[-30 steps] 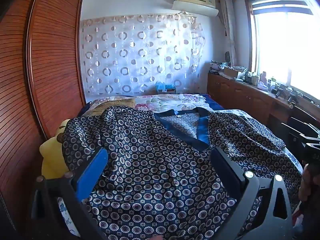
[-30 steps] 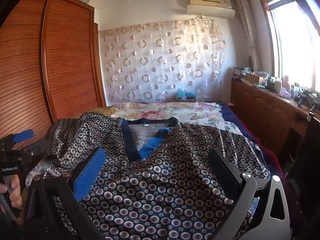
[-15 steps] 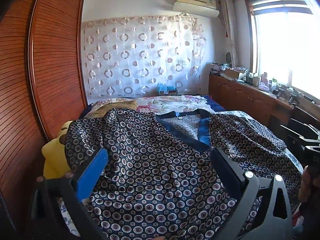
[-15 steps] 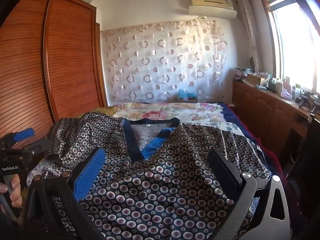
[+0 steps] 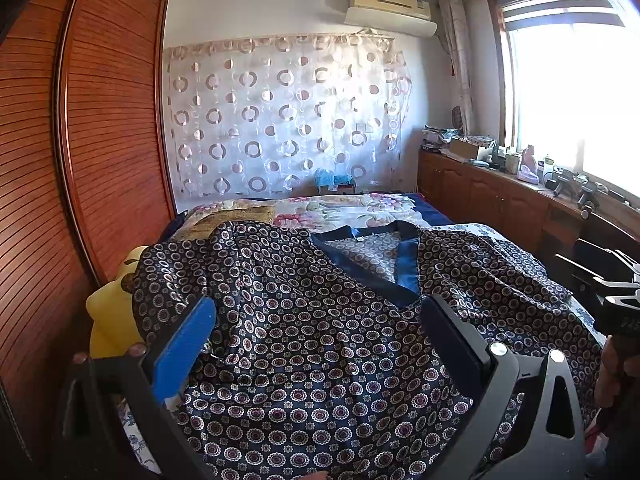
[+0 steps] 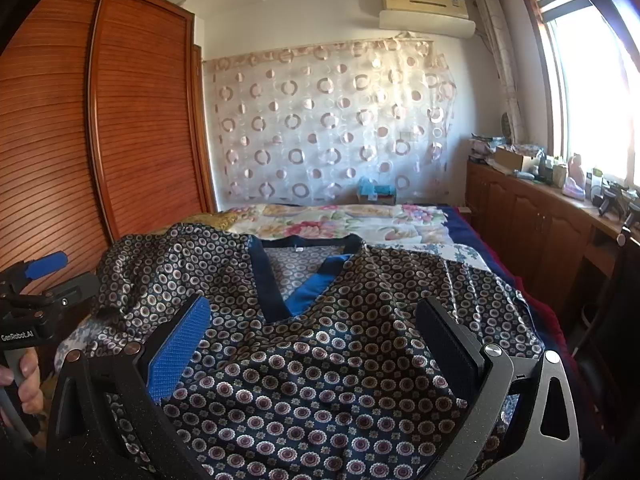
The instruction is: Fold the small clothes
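A dark navy top [image 5: 320, 320] printed with small rings, trimmed with a blue V-neck collar [image 5: 404, 268], lies spread face up on the bed, collar at the far end. My left gripper [image 5: 316, 340] is open over its near left part, with fabric showing between the wide-set fingers. Over the near right part of the top [image 6: 328, 360] my right gripper [image 6: 312, 346] is open too. A hand holds each gripper: the right gripper [image 5: 612, 304] shows at the edge of the left wrist view, and the left gripper [image 6: 36, 284] at the edge of the right wrist view.
A floral bedspread [image 5: 344, 208] covers the bed beyond the top. A tall wooden wardrobe [image 5: 112, 140] stands close on the left, with a yellow soft thing [image 5: 108, 312] beside it. Low wooden cabinets [image 5: 500, 204] with clutter run under the window on the right.
Both views have shifted only slightly. The top lies as before and both grippers stay open.
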Demonstrator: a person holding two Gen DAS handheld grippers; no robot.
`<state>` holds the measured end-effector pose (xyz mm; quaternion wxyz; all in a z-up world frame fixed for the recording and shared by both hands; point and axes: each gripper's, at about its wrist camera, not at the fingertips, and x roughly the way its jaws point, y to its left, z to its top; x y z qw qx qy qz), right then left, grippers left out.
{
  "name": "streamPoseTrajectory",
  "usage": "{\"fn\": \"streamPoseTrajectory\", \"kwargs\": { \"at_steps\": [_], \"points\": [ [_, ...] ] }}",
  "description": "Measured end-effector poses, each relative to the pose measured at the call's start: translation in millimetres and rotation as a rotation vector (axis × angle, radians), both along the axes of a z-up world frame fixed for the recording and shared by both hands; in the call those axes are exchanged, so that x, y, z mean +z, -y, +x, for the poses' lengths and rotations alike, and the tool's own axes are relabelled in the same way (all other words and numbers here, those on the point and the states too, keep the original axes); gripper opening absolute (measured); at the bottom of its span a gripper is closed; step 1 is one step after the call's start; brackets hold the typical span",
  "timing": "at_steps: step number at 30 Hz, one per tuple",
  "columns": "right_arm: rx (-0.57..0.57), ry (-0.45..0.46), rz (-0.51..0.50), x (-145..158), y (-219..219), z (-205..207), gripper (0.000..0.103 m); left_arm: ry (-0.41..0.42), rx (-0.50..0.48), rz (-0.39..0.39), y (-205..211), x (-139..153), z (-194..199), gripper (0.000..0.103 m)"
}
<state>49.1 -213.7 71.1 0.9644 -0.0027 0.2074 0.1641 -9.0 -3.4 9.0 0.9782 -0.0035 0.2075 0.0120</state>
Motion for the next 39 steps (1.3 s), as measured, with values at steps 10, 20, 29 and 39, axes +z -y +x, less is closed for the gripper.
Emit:
{"fn": "streamPoseTrajectory", "kwargs": {
  "at_steps": [10,20,29,39],
  "points": [
    [-0.001,0.0,-0.001,0.5,0.2,-0.1,0.103,0.01,0.002,0.003,-1.3,1.1,-1.3,0.103],
    [-0.001,0.0,-0.002,1.0,0.0,-0.2,0.103,0.009,0.003,0.003,-1.1,0.9,-1.8,0.103],
    [-0.002,-0.001,-0.003,0.0,-0.3,0.2,0.103,0.009,0.004,0.006,-1.0,0.7,-2.2,0.103],
    [-0.001,-0.002,-0.003,0.0,0.0,0.3,0.103,0.009,0.003,0.006,0.0,0.8,-1.8,0.103]
  ]
}}
